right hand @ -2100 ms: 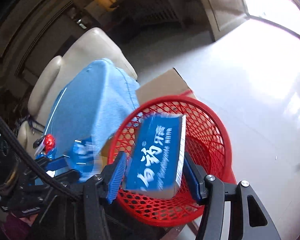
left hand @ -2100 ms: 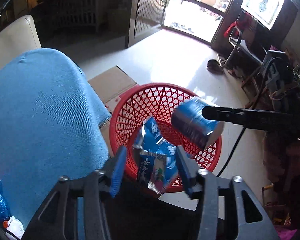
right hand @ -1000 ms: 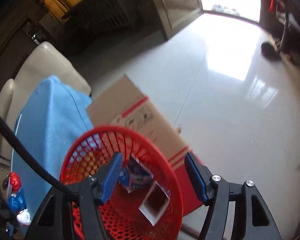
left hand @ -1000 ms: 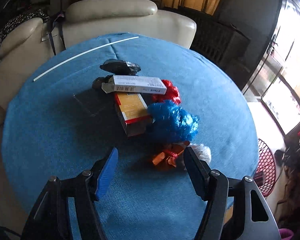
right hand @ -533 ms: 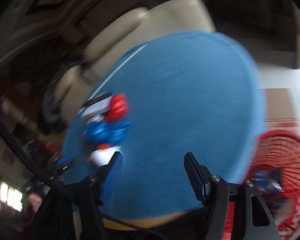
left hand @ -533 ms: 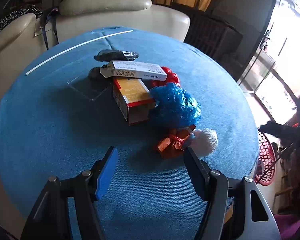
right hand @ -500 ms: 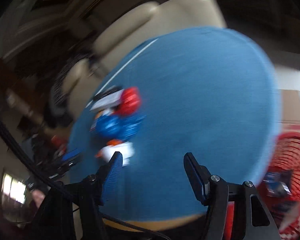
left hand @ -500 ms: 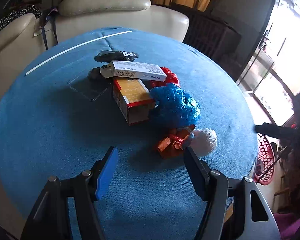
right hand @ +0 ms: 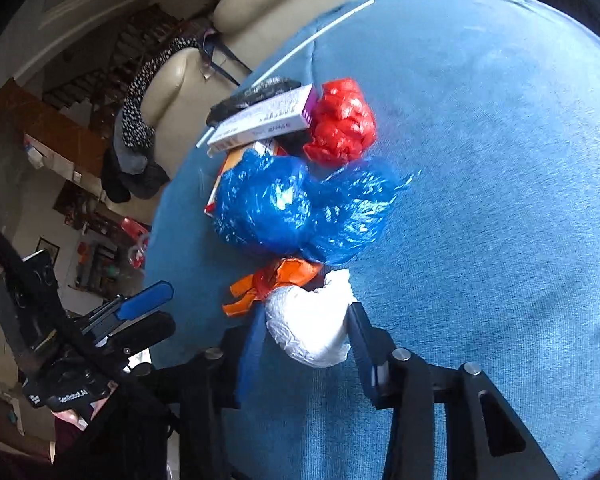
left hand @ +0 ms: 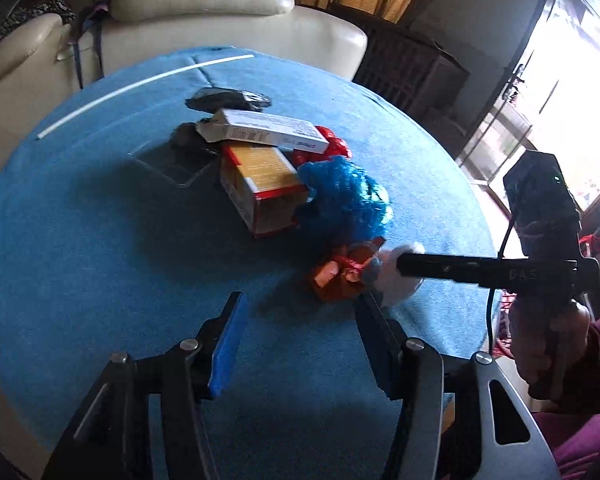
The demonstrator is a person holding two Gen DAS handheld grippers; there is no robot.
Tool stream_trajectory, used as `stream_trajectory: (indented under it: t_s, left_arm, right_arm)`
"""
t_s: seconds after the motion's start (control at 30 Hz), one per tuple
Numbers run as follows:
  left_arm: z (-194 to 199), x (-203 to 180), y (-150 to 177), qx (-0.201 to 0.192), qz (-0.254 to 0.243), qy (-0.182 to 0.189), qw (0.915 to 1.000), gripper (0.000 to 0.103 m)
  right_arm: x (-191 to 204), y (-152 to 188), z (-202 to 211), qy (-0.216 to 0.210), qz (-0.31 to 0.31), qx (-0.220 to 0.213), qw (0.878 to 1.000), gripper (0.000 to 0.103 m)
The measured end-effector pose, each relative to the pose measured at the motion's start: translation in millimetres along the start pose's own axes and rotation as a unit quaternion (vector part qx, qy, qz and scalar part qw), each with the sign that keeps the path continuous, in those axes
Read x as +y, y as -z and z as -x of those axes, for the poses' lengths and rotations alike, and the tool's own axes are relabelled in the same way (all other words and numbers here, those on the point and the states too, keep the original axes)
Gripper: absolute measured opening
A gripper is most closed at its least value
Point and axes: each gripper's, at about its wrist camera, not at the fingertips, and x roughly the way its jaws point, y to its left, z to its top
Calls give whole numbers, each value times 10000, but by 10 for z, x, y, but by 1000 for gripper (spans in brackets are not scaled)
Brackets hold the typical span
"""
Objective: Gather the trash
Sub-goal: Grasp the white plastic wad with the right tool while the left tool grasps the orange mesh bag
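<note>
Right gripper [right hand: 306, 338] clamped on a white crumpled wad [right hand: 308, 324] at the near end of the trash pile, jaws just closed against its two sides, wad resting on the blue-clothed counter [right hand: 480, 200]. Touching the wad on its far side, an orange wrapper [right hand: 276, 280]; beyond that, a blue plastic bag [right hand: 296, 208], then a red plastic bag [right hand: 340, 124] and a long white box [right hand: 264, 120] lying across a red and yellow box [left hand: 260, 184]. Behind the boxes, a dark wrapper [left hand: 228, 98] and a thin white stick [left hand: 140, 84].

Left gripper [left hand: 300, 320] hovering above bare cloth just short of the orange wrapper, jaws apart after narrowing a little, nothing between them. Cream sofa [left hand: 196, 12] behind the counter.
</note>
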Motion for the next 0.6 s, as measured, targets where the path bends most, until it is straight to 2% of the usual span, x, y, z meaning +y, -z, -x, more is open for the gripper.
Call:
stream_trajectory:
  t_s: [0.13, 0.27, 0.43, 0.47, 0.53, 0.6]
  left_arm:
    - [-175, -155, -74, 157, -217, 57, 9996, 68]
    - [-439, -267, -182, 264, -293, 66, 9992, 68]
    - [-676, -332, -273, 373, -402, 43, 9985, 68]
    - [-715, -332, -270, 408, -396, 82, 9983, 65]
    - [-796, -298, -255, 585, -316, 64, 9978, 43]
    - [-784, -314, -252, 522, -336, 39, 9981, 42]
  right_arm:
    - [-164, 29, 341, 96, -44, -393, 9992, 42]
    - [-439, 145, 667, 147, -372, -583, 9975, 42]
    - [-637, 307, 843, 133, -690, -647, 9954, 42]
    - [-654, 327, 879, 131, -709, -672, 9951, 42]
    - [-610, 337, 869, 118, -679, -742, 9949, 42]
    - [-594, 338, 897, 88, -640, -801, 9947, 42]
